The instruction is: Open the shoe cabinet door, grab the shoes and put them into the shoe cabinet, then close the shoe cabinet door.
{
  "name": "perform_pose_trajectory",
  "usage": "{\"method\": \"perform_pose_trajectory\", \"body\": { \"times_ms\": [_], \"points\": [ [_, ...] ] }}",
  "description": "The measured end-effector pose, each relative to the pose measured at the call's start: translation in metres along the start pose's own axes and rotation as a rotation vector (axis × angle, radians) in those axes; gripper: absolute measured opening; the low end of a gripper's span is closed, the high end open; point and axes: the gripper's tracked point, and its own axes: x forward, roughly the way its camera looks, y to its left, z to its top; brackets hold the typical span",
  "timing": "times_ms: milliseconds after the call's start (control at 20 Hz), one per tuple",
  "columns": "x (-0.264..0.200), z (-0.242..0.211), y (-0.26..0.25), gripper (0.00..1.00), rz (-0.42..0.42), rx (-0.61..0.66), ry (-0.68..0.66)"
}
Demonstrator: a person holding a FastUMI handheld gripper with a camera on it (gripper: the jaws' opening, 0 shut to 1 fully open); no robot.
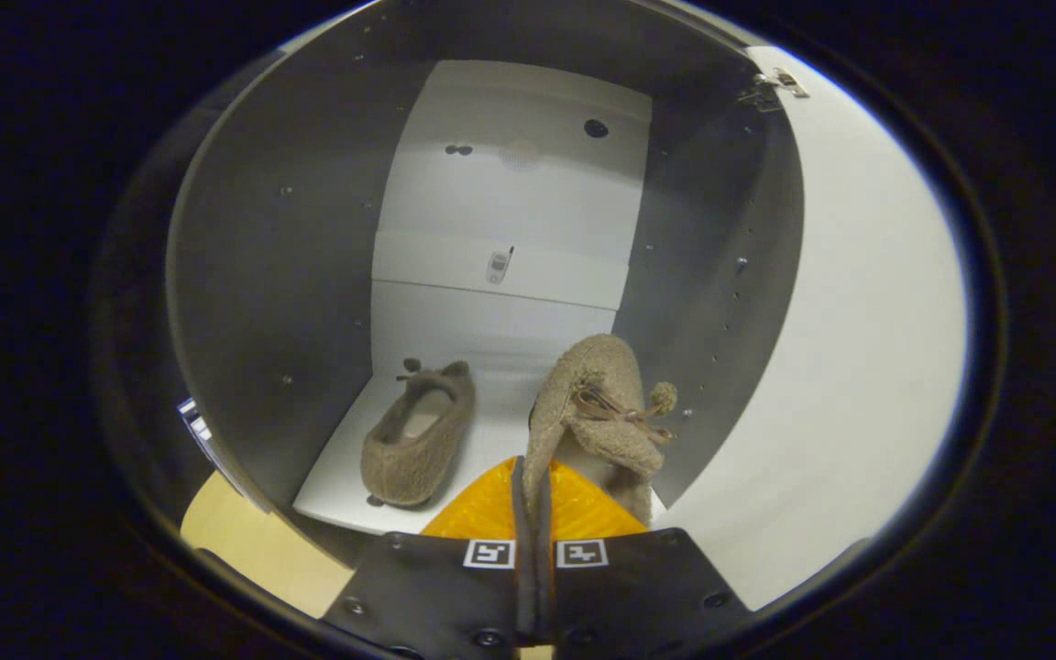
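gripper [534, 500] fingers sit nearly closed at the bottom of the gripper view, only a thin gap between them. pinched in that gap is the rim of the held slipper [594, 412], a fuzzy tan one with a small bow and a pom-pom on the right side. both fingers press on the rim edge, so the grip looks firm. held slipper hangs toe-up ahead of the fingers, tilted a bit right, inside the cabinet opening. its lower part is cut off behind the fingers, and i can't tell whether its heel touches the shelf.

second slipper [418, 440] lies on the cabinet floor [345, 486], left of the held one and apart from it, toe pointing toward the back, opening up. small bow at its toe is hard to make out.

shoe cabinet [271, 275] interior: grey side walls, white back panel [510, 183] with a few dark holes and a small metal fitting near mid-height, too small to identify. rows of shelf-pin holes on both walls, barely resolved.

cabinet door [867, 367] is swung open on the right, white inner face toward the camera, hinge [780, 84] visible at its top. door's far edge is cut off by the fisheye rim.

light wood floor [244, 541] shows left of the fingers, below the cabinet front edge. small pale object at the left wall's outer edge is too blurred to name.
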Motion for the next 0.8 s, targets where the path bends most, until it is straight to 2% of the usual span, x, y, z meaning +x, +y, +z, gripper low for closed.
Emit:
{"method": "perform_pose_trajectory", "body": {
  "times_ms": [450,800],
  "points": [
    [0.075,0.002,-0.001,0.02,0.041,-0.021,0.024],
    [0.109,-0.017,0.007,0.02,0.064,-0.046,0.102]
  ]
}}
